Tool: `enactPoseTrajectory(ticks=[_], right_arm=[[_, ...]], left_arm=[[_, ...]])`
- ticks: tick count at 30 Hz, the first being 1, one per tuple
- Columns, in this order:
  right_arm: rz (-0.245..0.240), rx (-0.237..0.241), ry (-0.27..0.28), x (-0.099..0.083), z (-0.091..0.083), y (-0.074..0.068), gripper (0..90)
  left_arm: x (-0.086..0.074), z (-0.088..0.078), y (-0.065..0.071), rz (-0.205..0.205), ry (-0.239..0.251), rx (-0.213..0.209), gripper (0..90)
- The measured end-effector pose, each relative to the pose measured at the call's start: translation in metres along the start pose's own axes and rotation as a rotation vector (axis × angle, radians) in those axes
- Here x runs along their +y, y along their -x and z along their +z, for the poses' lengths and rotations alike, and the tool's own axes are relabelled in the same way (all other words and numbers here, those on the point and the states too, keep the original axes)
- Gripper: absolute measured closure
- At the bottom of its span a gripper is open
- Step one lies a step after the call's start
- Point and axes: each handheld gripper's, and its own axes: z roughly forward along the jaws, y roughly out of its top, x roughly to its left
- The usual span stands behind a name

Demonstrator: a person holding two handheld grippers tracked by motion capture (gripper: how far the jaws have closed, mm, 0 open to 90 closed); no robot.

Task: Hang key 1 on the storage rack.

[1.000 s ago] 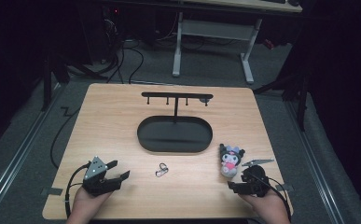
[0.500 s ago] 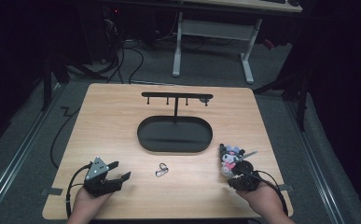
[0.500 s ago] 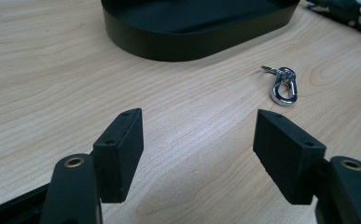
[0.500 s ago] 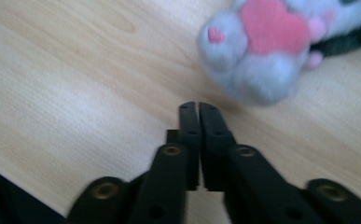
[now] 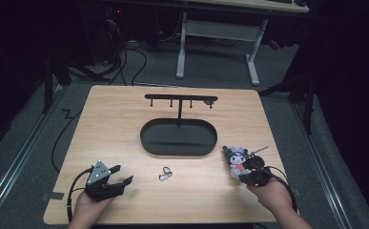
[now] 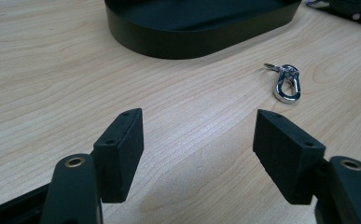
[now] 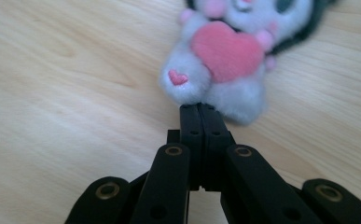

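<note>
Plush toy (image 7: 225, 56), white with pink heart, lies before the right hand-held gripper (image 7: 199, 108), jaws together.

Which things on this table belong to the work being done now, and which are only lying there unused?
In use:
- plush toy, lying flat near the table's right edge
- right gripper, fingers shut, tips at the toy's lower end

Lying about:
- silver clasp on the wood
- black oval tray with the hook stand rising from it
- left gripper, fingers open on nothing
</note>
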Motion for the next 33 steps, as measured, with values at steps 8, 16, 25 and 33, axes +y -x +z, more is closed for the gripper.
enactPoseTrajectory(ticks=[8, 16, 25, 33], right_arm=[[0.008, -0.030, 0.000, 0.001, -0.009, 0.016, 82.0], [0.005, 0.004, 0.037, 0.008, -0.026, 0.002, 54.8], [0.028, -0.001, 0.031, 0.030, -0.016, 0.004, 26.6], [0.052, -0.012, -0.005, 0.036, 0.009, 0.010, 26.6]], left_arm=[[0.000, 0.000, -0.001, 0.007, -0.007, 0.003, 34.2], [0.000, 0.001, 0.001, 0.014, -0.010, -0.002, 34.2], [0.000, 0.001, 0.001, 0.022, -0.016, -0.003, 34.0], [0.000, 0.001, 0.001, 0.025, -0.019, -0.004, 34.0]])
